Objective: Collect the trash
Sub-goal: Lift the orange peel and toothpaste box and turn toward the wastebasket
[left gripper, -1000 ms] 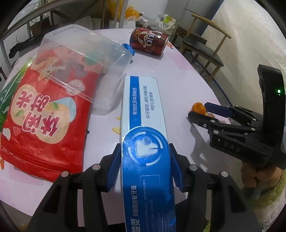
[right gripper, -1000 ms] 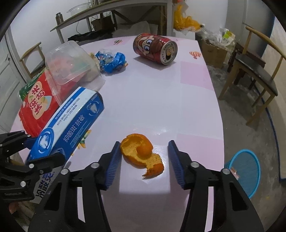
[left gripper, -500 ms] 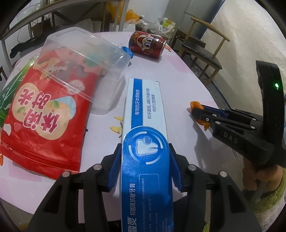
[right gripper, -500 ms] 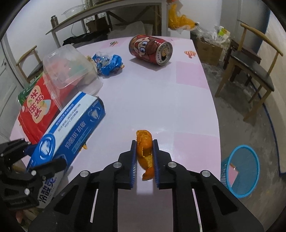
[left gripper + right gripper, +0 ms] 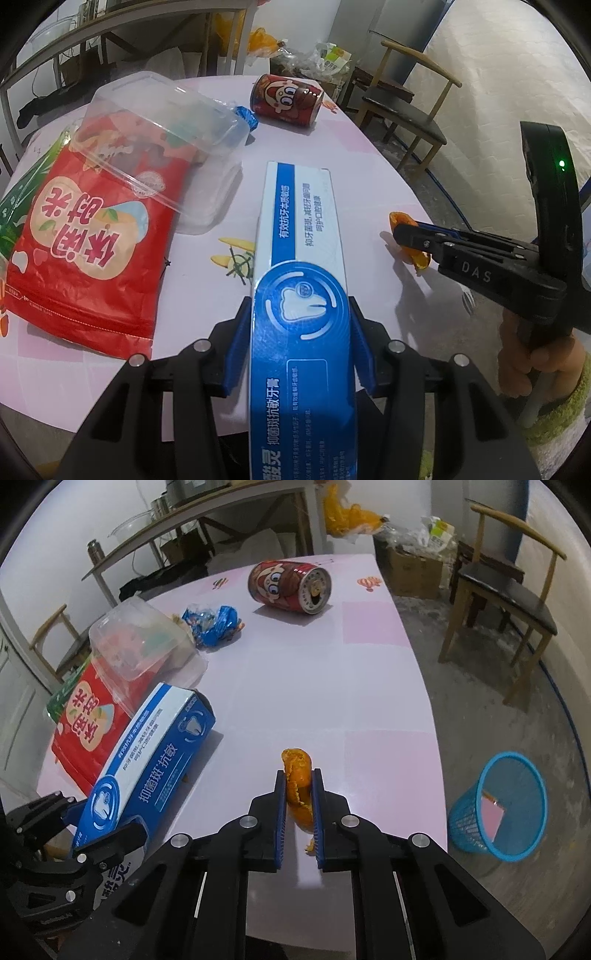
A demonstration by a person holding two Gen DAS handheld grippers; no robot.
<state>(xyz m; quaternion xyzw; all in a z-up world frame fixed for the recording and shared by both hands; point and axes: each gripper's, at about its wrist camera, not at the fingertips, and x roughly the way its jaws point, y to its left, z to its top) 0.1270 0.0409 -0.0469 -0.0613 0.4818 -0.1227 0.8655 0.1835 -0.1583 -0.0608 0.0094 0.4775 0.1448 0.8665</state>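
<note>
A long blue-and-white toothpaste box (image 5: 299, 229) is gripped near its closer end by my left gripper (image 5: 300, 306), which is shut on it; the far end reaches out over the pink table (image 5: 332, 686). In the right wrist view the toothpaste box (image 5: 155, 753) and my left gripper (image 5: 99, 818) sit at the lower left. An orange peel (image 5: 295, 760) stands pinched between the blue pads of my right gripper (image 5: 298, 775), whose jaws are still closing on it. From the left wrist view, my right gripper (image 5: 397, 230) holds the orange peel (image 5: 400, 218) just above the table's right edge.
A red drink can (image 5: 290, 587) lies on its side at the far end. A crumpled blue wrapper (image 5: 214, 622), a clear plastic container (image 5: 142, 642) and a red snack bag (image 5: 85, 236) lie on the left. A blue mesh bin (image 5: 498, 812) stands on the floor right of the table, beyond it a wooden chair (image 5: 506, 590).
My right gripper's jaws went from wide apart around the orange peel to pressed against it, squeezing it upright. The left gripper kept its hold on the toothpaste box.
</note>
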